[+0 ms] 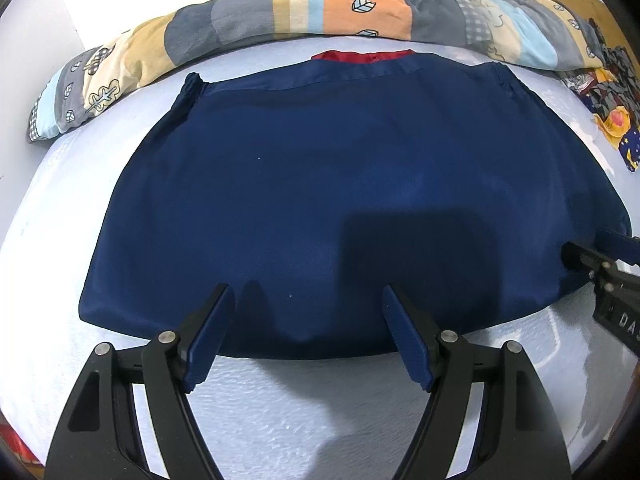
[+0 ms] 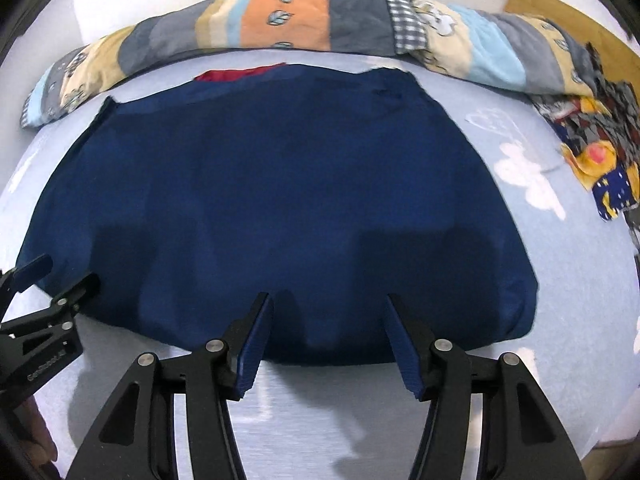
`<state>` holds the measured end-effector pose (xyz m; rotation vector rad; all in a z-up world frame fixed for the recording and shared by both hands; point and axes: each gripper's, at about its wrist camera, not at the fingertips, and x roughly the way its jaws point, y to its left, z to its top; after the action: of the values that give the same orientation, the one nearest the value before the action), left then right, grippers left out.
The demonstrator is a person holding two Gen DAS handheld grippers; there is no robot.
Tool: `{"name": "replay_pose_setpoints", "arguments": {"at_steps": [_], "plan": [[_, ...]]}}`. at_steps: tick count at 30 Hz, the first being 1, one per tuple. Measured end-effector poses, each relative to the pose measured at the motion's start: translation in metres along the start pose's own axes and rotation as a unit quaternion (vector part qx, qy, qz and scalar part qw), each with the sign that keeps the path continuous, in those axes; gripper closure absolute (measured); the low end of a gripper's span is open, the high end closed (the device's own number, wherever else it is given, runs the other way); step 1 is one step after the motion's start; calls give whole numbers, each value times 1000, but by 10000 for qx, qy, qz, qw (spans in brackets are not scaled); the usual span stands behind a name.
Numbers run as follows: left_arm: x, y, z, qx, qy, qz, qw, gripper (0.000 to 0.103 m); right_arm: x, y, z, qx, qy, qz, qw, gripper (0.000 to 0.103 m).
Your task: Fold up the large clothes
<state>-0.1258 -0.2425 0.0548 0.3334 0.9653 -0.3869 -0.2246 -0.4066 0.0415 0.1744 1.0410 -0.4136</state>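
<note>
Left wrist view: navy garment (image 1: 340, 200) lies flat on the pale blue bed (image 1: 60, 184), red lining (image 1: 360, 56) peeking at its far edge; left gripper (image 1: 308, 300) and right gripper (image 2: 328, 308) both gape empty above its near hem; patchwork quilt (image 1: 280, 8) bunched beyond.

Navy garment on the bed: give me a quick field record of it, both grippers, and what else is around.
garment: dark navy blue cloth garment, spread flat, red lining showing at its far edge
surface: pale blue bedsheet with white clouds
left gripper: open, nothing between the jaws, over the near hem
right gripper: open, nothing between the jaws, over the near hem
behind garment: rolled patchwork quilt in grey, orange and tan
far right: crumpled patterned cloth, yellow and dark blue
fold: not started
</note>
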Motion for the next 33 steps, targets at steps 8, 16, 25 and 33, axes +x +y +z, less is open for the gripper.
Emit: {"name": "replay_pose_setpoints", "arguments": {"at_steps": [8,16,25,33], "plan": [[0,1,-1,-6,-19,0,10000,27,-1,28,-2,-483,-75,-15,9988,44],[1,1,-2,18,-28,16,10000,27,-13,39,-3,-712,-319,-43,9969,44],[1,-1,-2,39,-38,35,10000,27,-21,45,-2,-984,-550,-191,9934,44],[1,-2,-1,44,-48,21,10000,27,-21,49,-3,-1115,-595,-279,9916,44]]}}
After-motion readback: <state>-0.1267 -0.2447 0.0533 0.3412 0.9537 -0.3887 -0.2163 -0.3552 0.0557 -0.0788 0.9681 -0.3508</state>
